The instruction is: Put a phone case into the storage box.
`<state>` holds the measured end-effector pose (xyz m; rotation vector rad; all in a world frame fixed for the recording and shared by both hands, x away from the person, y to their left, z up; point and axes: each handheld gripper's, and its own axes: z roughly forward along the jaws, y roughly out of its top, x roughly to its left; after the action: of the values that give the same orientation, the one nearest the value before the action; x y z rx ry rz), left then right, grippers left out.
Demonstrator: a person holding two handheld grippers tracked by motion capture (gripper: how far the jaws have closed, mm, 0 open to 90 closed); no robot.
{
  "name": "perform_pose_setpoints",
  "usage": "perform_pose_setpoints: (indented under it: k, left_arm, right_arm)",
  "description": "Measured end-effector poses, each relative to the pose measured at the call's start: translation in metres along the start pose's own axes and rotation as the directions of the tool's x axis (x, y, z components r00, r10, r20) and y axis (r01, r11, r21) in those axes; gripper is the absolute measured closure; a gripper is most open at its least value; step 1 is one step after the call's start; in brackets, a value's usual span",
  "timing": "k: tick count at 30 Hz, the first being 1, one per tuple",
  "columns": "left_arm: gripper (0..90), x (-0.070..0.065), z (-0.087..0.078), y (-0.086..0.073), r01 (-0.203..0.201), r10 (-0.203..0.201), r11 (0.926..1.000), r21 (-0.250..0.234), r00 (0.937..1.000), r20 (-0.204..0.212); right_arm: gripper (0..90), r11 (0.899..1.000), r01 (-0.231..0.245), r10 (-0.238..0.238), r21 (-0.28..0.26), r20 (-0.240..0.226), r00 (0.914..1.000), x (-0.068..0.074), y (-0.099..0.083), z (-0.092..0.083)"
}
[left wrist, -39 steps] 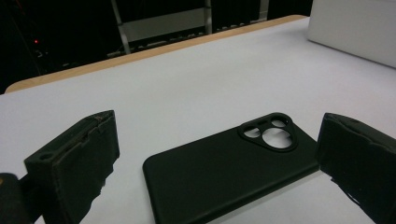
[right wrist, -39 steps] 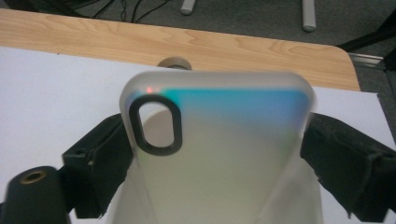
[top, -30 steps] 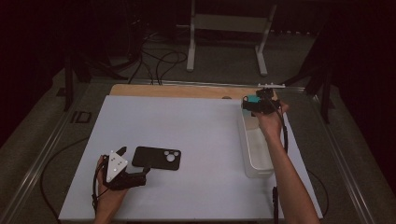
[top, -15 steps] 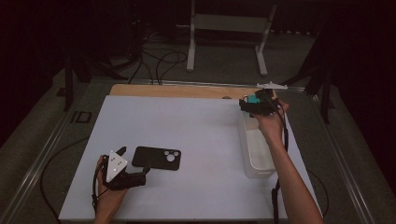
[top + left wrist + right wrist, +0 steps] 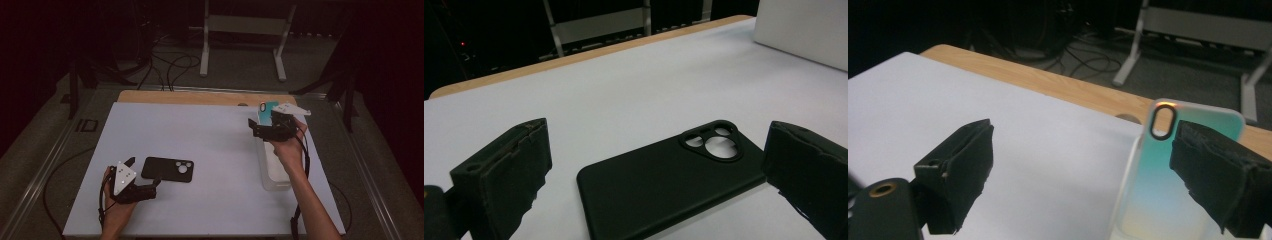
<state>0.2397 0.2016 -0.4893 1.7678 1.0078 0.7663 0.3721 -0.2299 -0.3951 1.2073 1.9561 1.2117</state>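
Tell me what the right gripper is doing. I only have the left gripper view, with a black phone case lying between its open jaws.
Observer: The right gripper is at the far right of the white table, above a clear bin, jaws open.
Operator: Anything in that bin?
Observer: A teal phone case stands upright at its far end, camera cutout at the top.
Operator: Is it gripped?
Observer: No. The jaws stand wide apart. The case is beside one jaw only, and I cannot tell whether they touch.
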Motion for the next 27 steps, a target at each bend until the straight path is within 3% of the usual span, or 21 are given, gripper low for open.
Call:
perform_pose_setpoints:
  k: [7,13,19,27]
  left_arm:
    - [0.4,0.0,0.0,0.0,0.002,-0.002,1.0,-0.003,1.0,-0.001]
    - [0.4,0.002,0.0,0.0,0.013,-0.013,0.9999,-0.007,0.9999,-0.005]
    - [0.4,0.003,-0.001,0.001,0.016,-0.016,0.9998,-0.009,0.9999,-0.005]
    - [0.4,0.007,-0.003,0.003,0.026,-0.026,0.9995,-0.016,0.9997,-0.002]
  right_arm:
    - [10.3,0.999,0.034,-0.035,-0.022,-0.057,0.9977,0.017,-0.021,-0.019]
    - [10.3,0.999,0.028,-0.031,-0.028,-0.111,0.9933,0.025,-0.043,-0.029]
    - [10.4,0.998,0.033,-0.039,-0.052,-0.112,0.993,0.031,-0.063,-0.039]
    - [10.5,0.991,0.073,-0.086,-0.116,-0.109,0.9904,0.034,-0.081,-0.055]
